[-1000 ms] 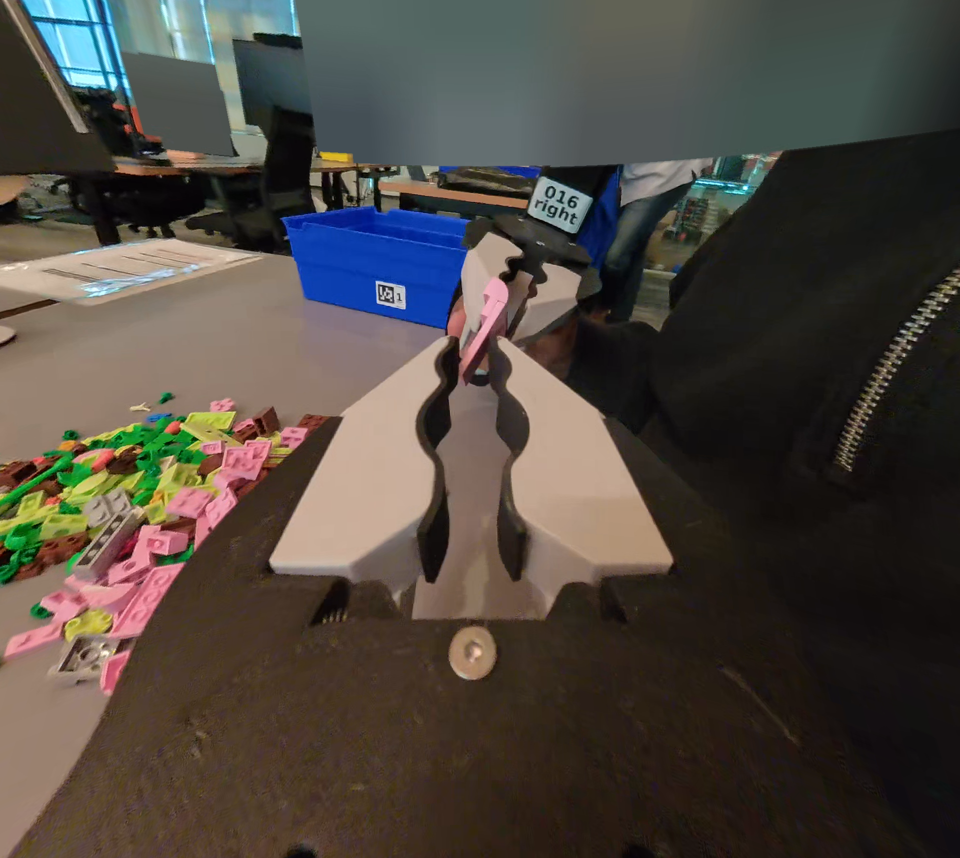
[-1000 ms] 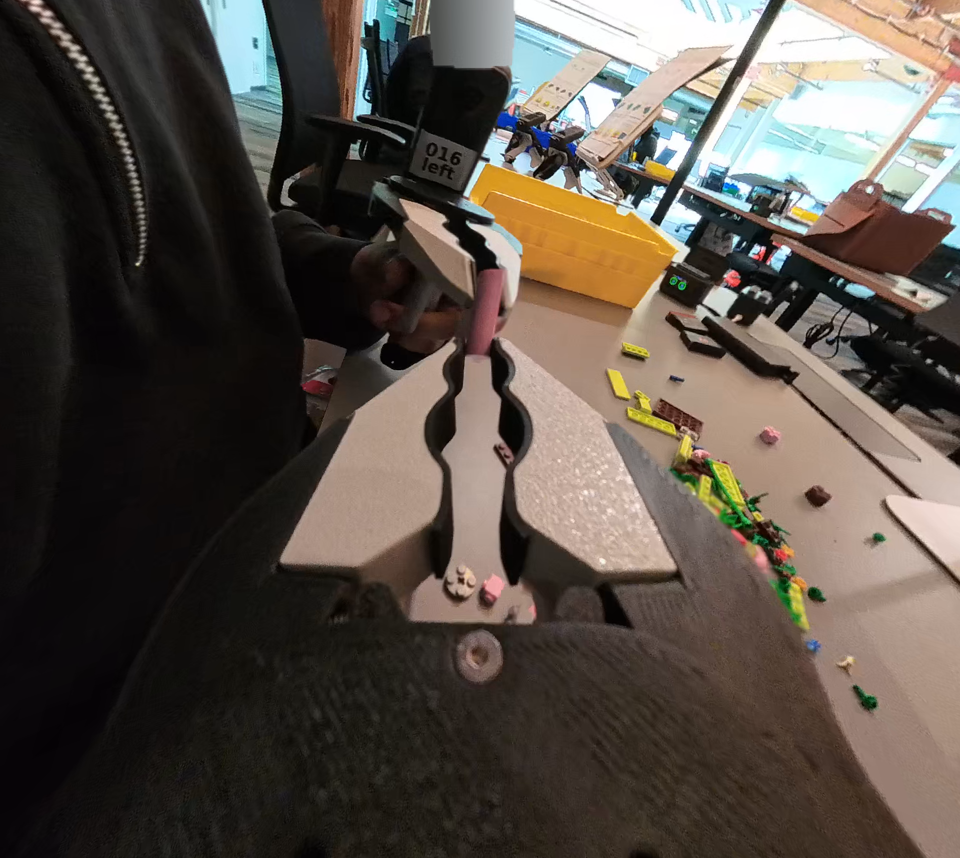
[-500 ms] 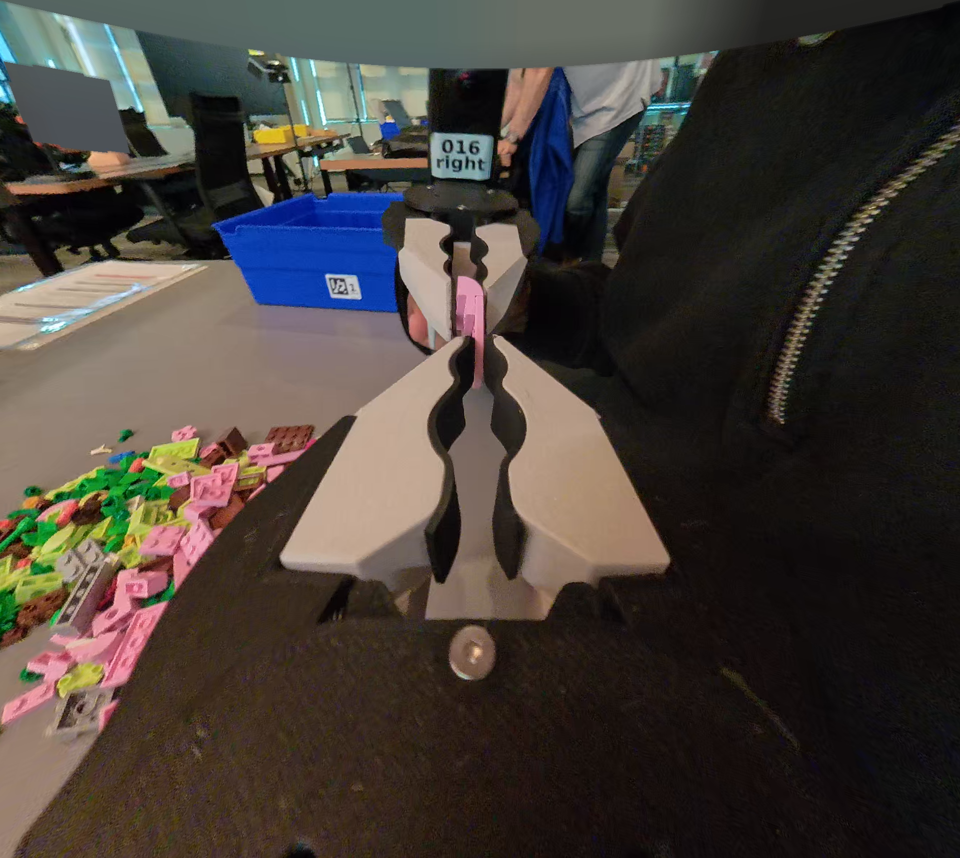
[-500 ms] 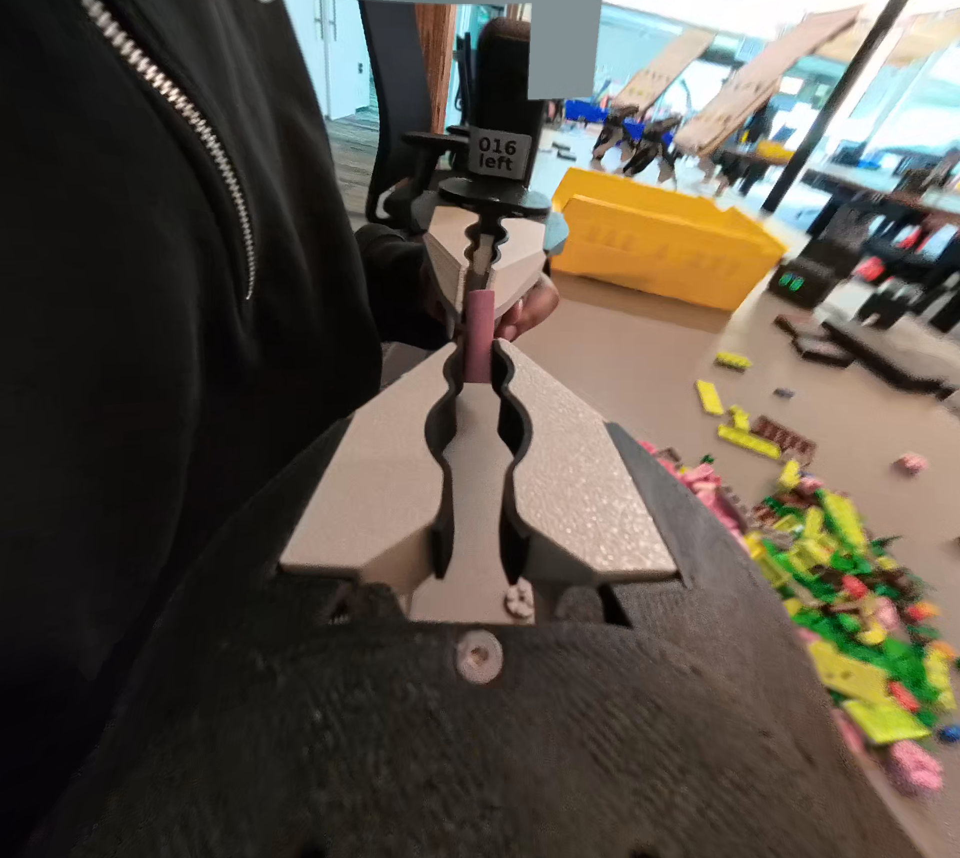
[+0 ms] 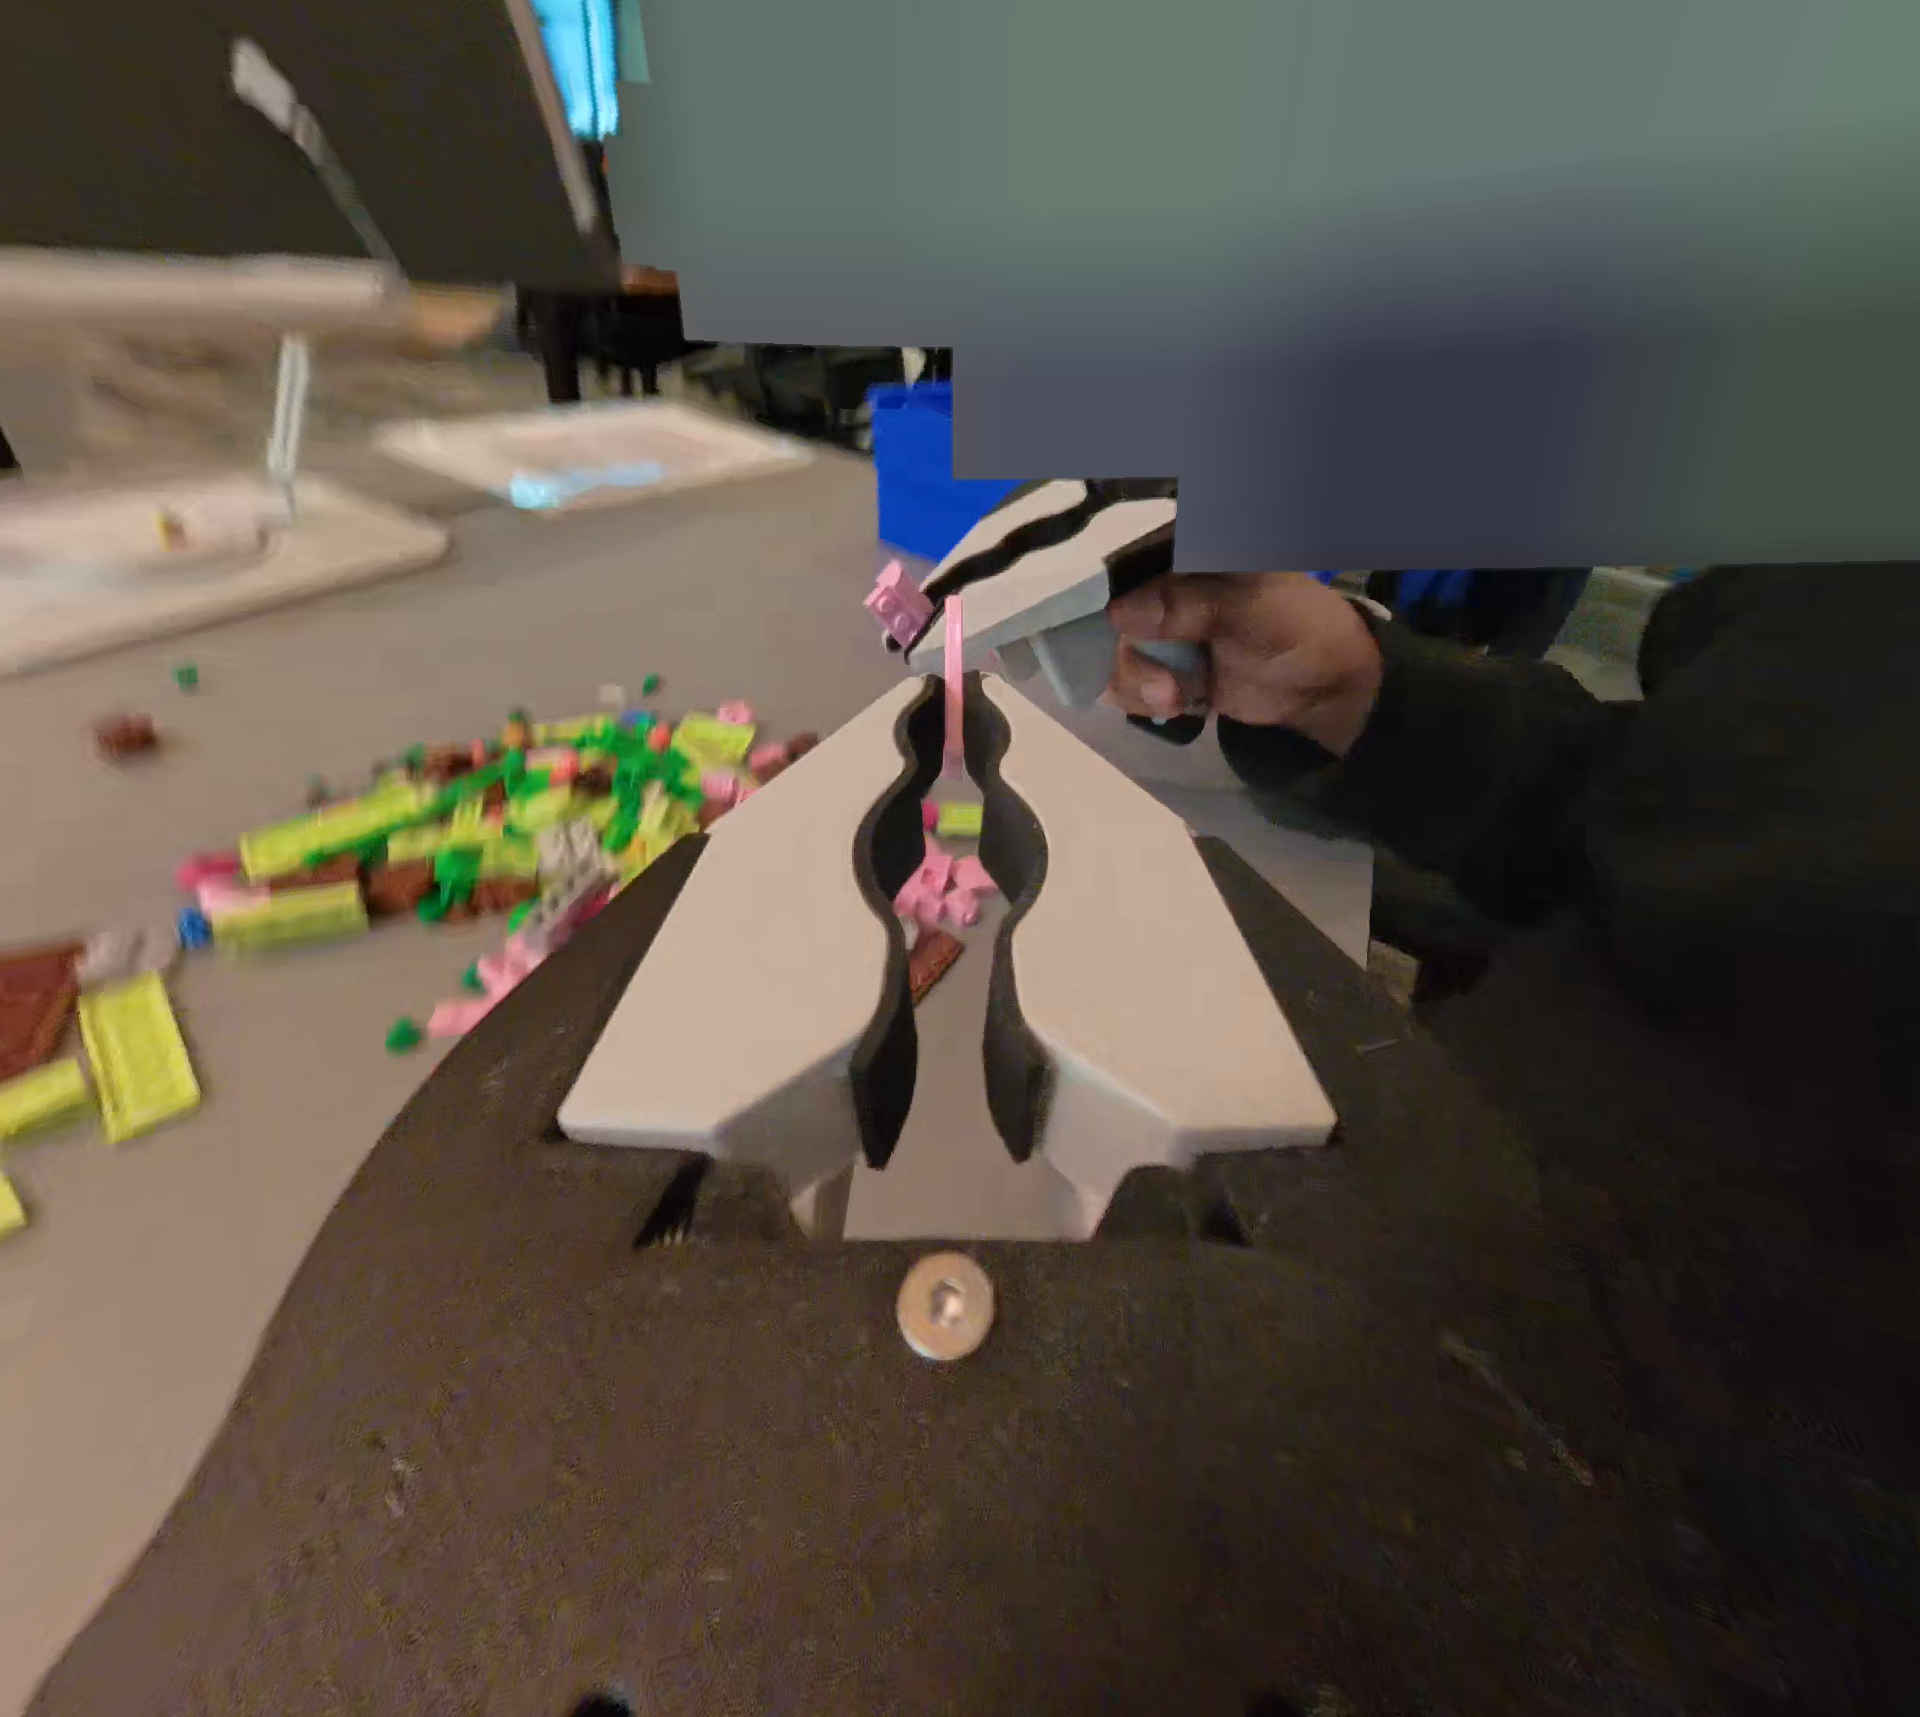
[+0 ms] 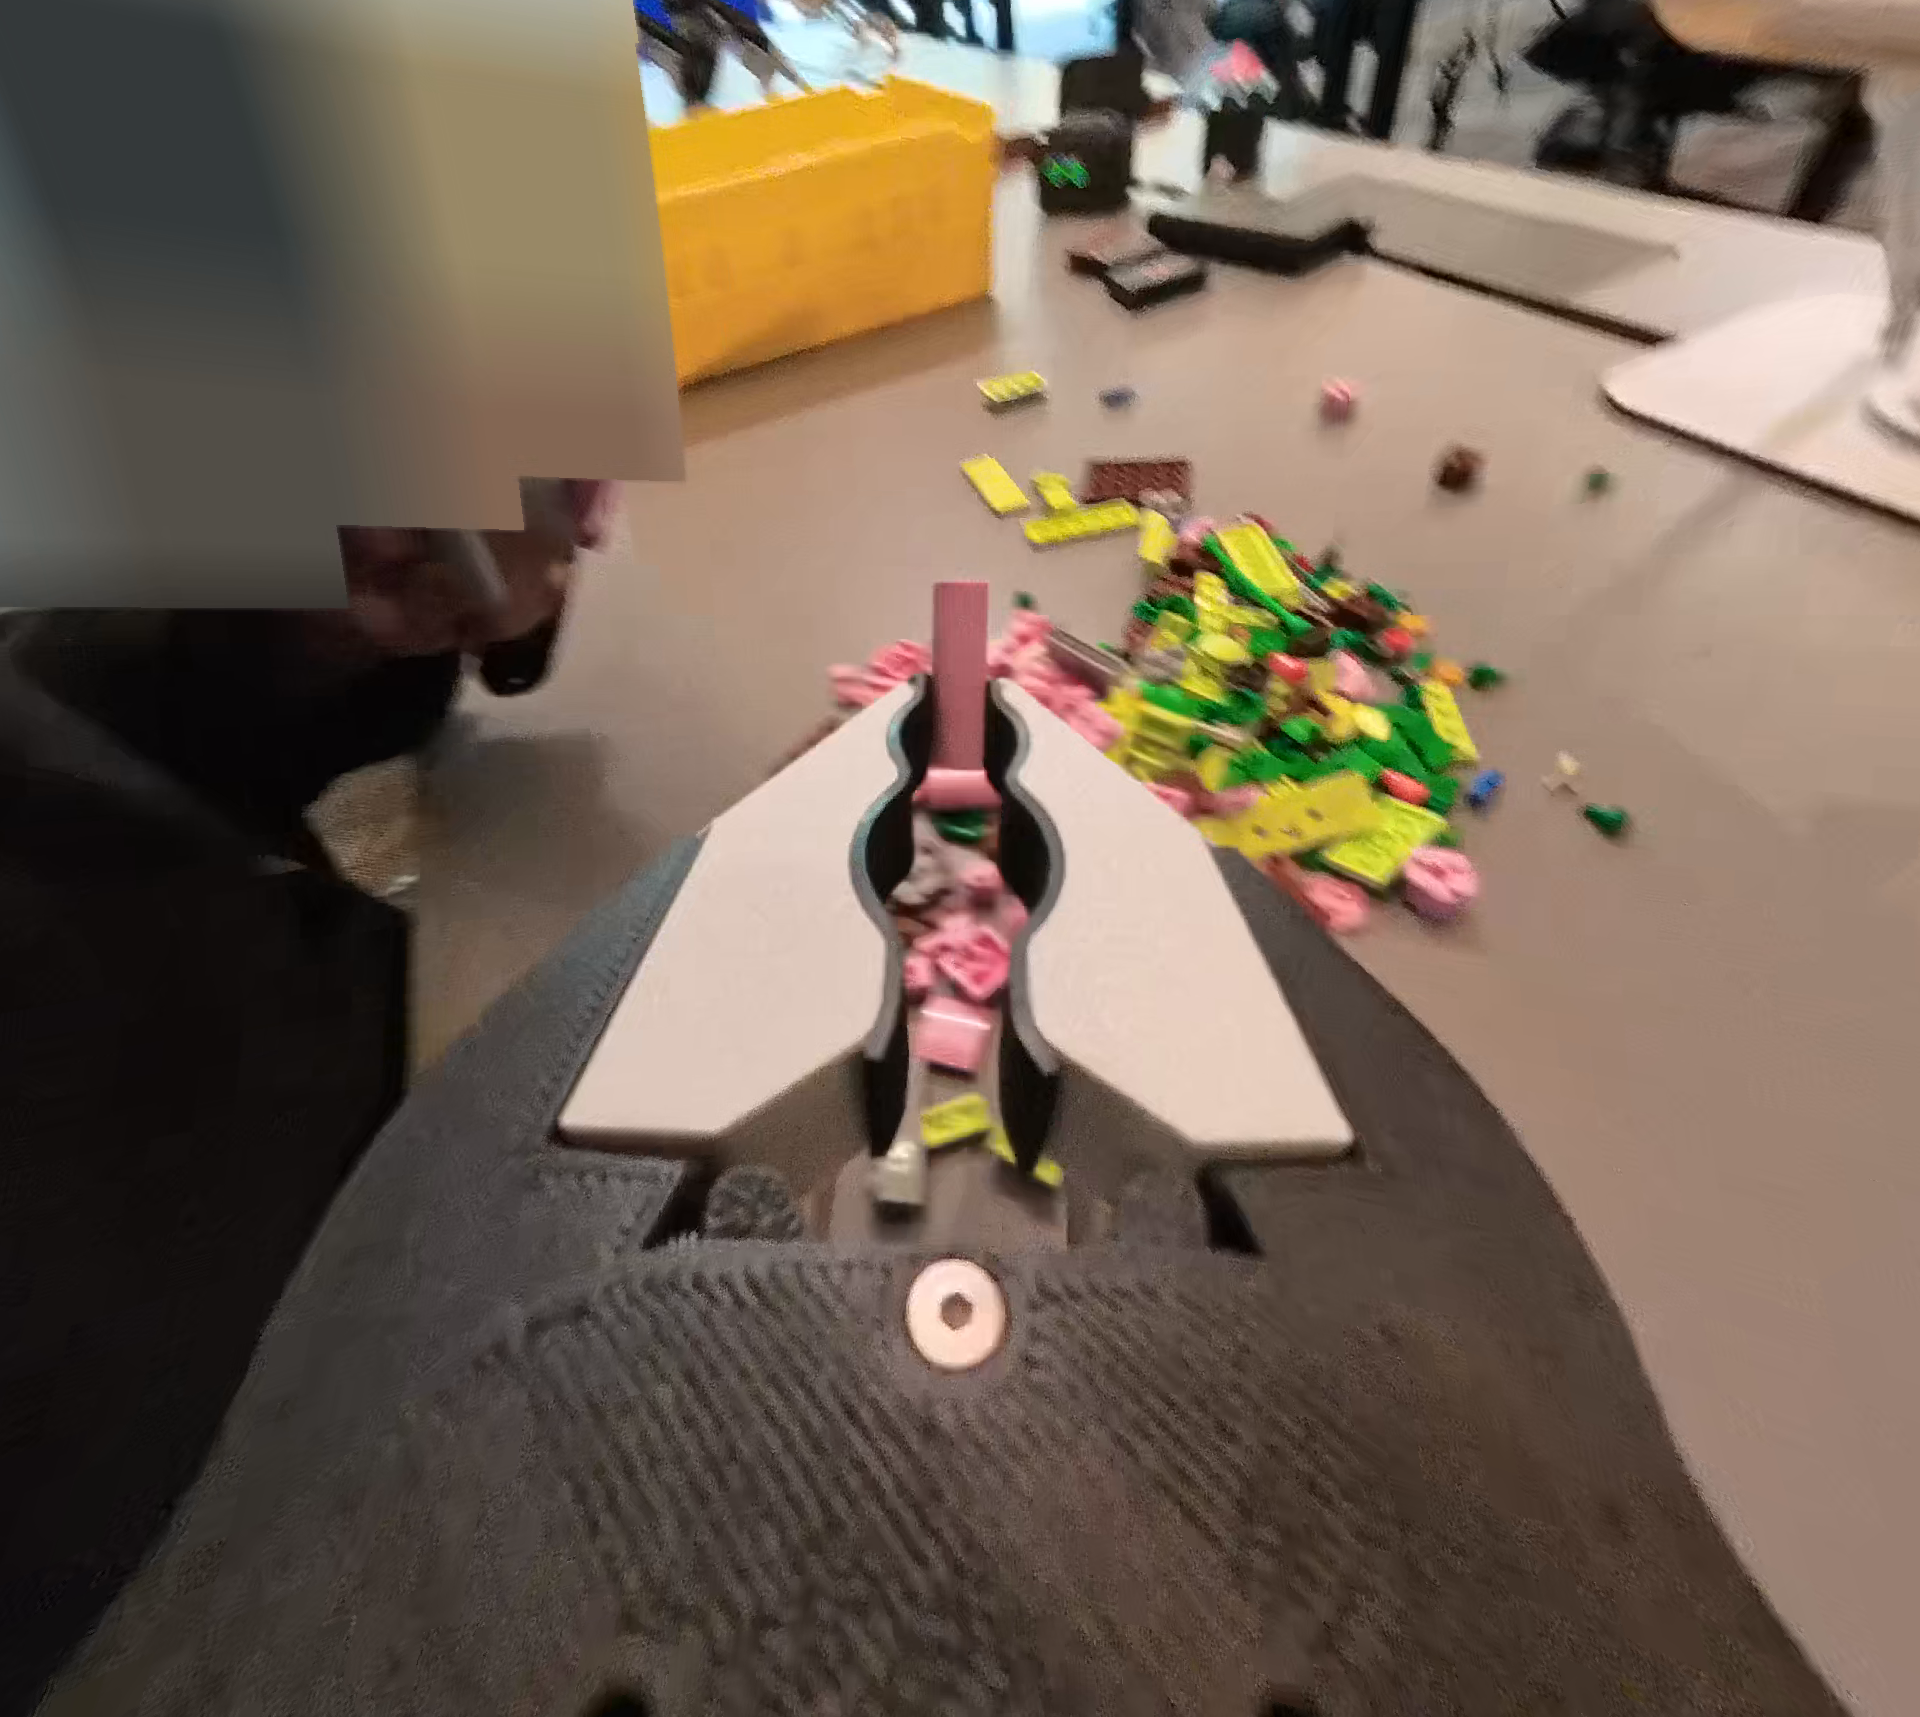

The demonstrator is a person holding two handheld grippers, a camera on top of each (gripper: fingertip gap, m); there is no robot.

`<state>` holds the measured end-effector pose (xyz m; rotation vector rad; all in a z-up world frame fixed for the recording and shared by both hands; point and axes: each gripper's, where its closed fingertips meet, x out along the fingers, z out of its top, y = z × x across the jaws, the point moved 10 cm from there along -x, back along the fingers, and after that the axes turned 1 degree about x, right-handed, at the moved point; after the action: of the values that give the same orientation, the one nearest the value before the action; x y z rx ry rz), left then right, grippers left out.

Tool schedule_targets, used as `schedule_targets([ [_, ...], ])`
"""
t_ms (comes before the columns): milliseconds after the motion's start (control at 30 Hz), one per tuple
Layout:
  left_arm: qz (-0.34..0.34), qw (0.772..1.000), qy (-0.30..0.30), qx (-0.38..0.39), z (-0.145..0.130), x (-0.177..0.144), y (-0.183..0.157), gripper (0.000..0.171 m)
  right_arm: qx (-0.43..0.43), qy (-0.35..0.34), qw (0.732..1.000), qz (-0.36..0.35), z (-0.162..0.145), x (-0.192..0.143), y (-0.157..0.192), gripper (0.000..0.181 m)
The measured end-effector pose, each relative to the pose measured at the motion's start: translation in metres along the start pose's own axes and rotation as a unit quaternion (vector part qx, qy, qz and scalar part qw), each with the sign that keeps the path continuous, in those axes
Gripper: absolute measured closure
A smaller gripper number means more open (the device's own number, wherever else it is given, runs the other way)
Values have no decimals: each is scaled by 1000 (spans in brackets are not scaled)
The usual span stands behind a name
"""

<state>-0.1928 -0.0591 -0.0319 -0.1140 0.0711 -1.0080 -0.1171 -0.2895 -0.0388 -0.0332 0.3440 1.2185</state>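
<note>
My left gripper (image 5: 951, 693) is shut on a thin pink plate (image 5: 953, 722), seen edge-on and standing up between its tips. My right gripper (image 6: 958, 696) is shut on a pink brick piece (image 6: 959, 633) that sticks up past its tips. In the left wrist view the right gripper (image 5: 930, 620) hovers just beyond my left tips, tilted, with its pink piece (image 5: 896, 611) poking out; a hand (image 5: 1247, 659) holds it. Both are held above a pile of pink, lime, green and brown bricks (image 6: 1278, 732), which also shows in the left wrist view (image 5: 499, 826).
A yellow bin (image 6: 821, 254) stands at the back of the grey table (image 6: 1662, 836), and part of a blue bin (image 5: 914, 462) shows behind the right gripper. White stand bases (image 5: 208, 545) (image 6: 1766, 410) and flat black items (image 6: 1247, 233) lie farther off. Loose bricks are scattered around the pile. One gripper's finger ends stand about 9 cm off the other's.
The grippers were tip to tip on the pink pieces, close to the person's jacket. Both have swung out over the brick pile, and each now holds its own pink piece.
</note>
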Motion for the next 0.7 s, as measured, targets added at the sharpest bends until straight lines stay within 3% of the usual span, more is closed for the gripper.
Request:
schedule_targets([
  [67, 26, 996, 70, -57, -7, 8, 21, 171, 23, 61, 998, -23, -2, 11, -20, 175],
  [133, 45, 988, 135, -66, -13, 18, 37, 171, 31, 99, 994, -28, -3, 24, -35, 175],
  [200, 76, 988, 130, -38, -12, 26, 48, 171, 35, 118, 992, -28, -1, 37, -43, 175],
  [300, 68, 978, 192, -47, -19, 42, 64, 171, 41, 149, 988, -29, -3, 52, -49, 175],
  [367, 58, 981, 172, -73, -20, 47, 71, 125, 33, 132, 990, -33, -2, 52, -49, 154],
  [400, 64, 983, 149, -83, -17, 46, 74, 116, 23, 114, 992, -47, 0, 47, -51, 144],
  [600, 134, 990, 12, -34, -7, 16, 83, 110, -32, -81, 986, -141, 18, -14, -63, 128],
  [700, 141, 989, -29, -28, -6, 7, 86, 113, -44, -118, 979, -160, 21, -30, -64, 117],
])
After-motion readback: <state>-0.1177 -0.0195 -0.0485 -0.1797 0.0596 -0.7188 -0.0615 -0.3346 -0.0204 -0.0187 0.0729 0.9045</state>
